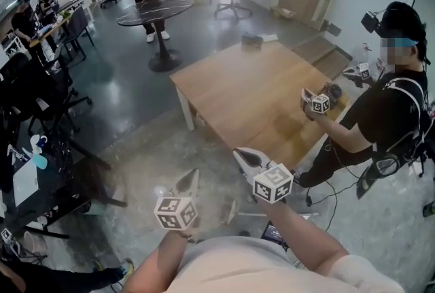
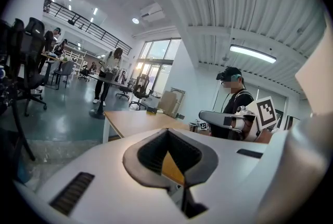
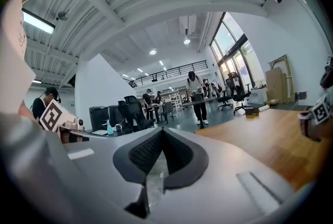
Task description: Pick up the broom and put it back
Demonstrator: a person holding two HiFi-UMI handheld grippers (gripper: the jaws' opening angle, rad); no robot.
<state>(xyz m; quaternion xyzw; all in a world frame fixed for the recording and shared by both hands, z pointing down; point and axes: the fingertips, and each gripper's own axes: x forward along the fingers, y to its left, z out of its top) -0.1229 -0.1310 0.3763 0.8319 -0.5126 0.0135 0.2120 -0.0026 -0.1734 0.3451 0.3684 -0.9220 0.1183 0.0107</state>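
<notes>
The left gripper [image 1: 192, 180] has its jaws pressed together, with nothing between them. The right gripper [image 1: 243, 158] is the same: jaws together and empty. Both are held up in the air near the wooden table [image 1: 238, 91]. Each has a cube with black and white squares on it. I cannot tell where the broom is.

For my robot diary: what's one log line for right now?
left claw: shut, empty | right claw: shut, empty | broom: in neither claw
</notes>
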